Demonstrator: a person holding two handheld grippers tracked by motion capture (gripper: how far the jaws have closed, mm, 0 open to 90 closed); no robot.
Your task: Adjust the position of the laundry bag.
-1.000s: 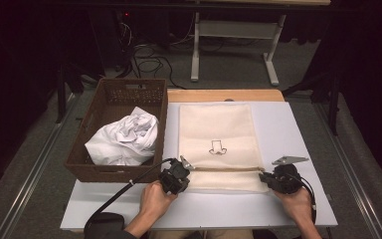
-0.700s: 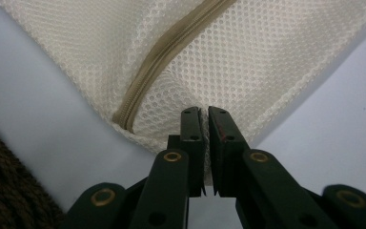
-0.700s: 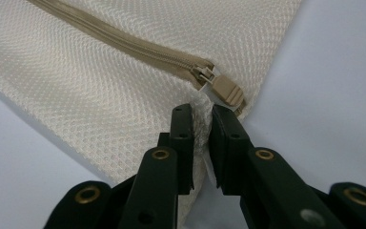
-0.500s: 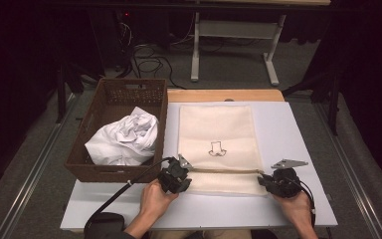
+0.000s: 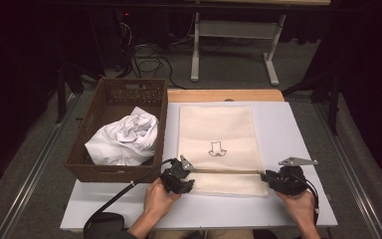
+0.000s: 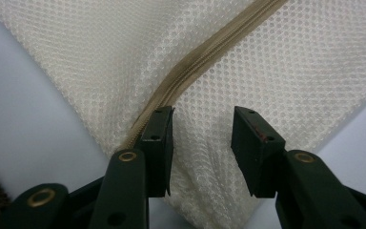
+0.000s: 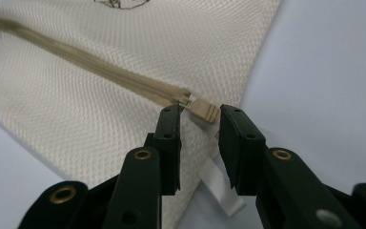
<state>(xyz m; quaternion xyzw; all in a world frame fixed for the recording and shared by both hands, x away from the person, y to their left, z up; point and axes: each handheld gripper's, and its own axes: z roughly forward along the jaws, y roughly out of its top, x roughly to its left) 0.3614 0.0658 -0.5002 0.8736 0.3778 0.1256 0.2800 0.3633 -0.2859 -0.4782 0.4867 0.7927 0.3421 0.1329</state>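
Where the cream mesh bag (image 5: pixel 218 144) lies flat on the white table (image 5: pixel 288 129), its zipper (image 5: pixel 224 172) runs across the end nearest the person, between the two grippers. The left gripper (image 5: pixel 185 167) sits at the zipper's left end; in the left gripper view its jaws stand apart over the mesh (image 6: pixel 248 62), one pad resting beside the zipper tape (image 6: pixel 195 59), clasping nothing. The right gripper (image 5: pixel 264 175) sits at the bag's right edge; in the right gripper view its jaws are parted, and the tan zipper pull (image 7: pixel 204 110) lies just beyond their tips, ungripped. A white label (image 7: pixel 219 188) shows below them. A brown wicker basket (image 5: pixel 144 89) holding crumpled white cloth (image 5: pixel 124 139) stands just left of the bag.
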